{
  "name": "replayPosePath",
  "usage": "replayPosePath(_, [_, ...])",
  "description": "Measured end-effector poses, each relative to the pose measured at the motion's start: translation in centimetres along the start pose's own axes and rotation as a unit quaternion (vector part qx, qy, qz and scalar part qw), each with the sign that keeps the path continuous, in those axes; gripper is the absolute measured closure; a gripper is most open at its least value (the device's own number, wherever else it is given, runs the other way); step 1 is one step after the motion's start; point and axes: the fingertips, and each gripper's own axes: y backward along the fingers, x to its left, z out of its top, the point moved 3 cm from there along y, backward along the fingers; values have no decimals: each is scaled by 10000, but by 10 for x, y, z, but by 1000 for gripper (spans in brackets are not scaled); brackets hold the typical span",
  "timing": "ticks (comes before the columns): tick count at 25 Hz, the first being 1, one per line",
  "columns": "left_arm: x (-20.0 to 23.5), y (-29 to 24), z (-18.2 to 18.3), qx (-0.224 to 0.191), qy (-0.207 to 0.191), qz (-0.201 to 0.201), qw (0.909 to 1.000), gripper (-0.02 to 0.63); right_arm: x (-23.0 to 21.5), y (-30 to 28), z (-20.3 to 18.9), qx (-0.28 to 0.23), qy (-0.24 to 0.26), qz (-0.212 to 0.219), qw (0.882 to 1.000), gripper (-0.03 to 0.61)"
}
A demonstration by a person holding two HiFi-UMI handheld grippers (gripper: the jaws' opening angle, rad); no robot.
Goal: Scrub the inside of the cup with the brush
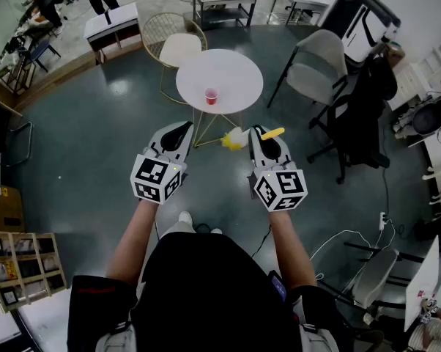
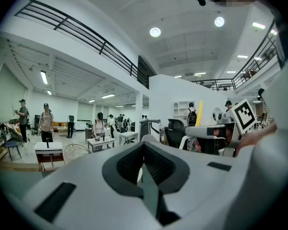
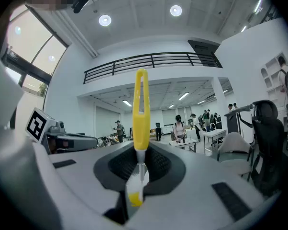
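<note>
Red cup (image 1: 211, 96): it is standing upright on the round white bench (image 1: 239, 68), near the edge closest to you and a little left of centre, well apart from both tongs.
Yellow brush (image 3: 141, 110): you are gripping it in the right tongs (image 3: 140, 166), and it is lying across the jaws. The pads are closing on the pale stem just below the yellow handle.
Brush ends: seen from your head, the handle is sticking out to the right. The pale, yellow-tipped bristle head is poking left toward the left tongs (image 2: 145, 152).
Brush position: it is hanging over the dark floor (image 1: 96, 138), short of the bench and nowhere near the cup's mouth.
Left tongs: you are carrying them pressed together, with nothing between the pads.
Both tongs: you are holding them level and side by side, noses pointing toward the bench. The marker cubes (image 1: 157, 178) are riding at the back, just above your wrists.
Bench surroundings: a wire chair (image 1: 173, 39) with a cream seat is sitting at the far left of the bench. A grey chair (image 1: 319, 64) is standing off to its right.
</note>
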Motion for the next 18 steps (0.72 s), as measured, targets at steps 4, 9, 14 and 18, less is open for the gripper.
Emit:
replayPosePath(4, [-5, -2, -2, 12, -7, 4, 10000, 600, -4, 2, -1, 3, -4, 9, 10000, 531])
replayPosePath(9, [-14, -1, -4, 22, -11, 21, 10000, 600, -9, 10, -4, -19, -107, 48, 9999, 531])
replayPosePath(14, [-23, 3, -6, 35, -35, 51, 10000, 600, -10, 17, -6, -7, -111, 143, 9998, 532])
replayPosePath(18, [-27, 7, -8, 61, -13, 101, 9999, 600, -9, 19, -6, 6, -119, 197, 9997, 531])
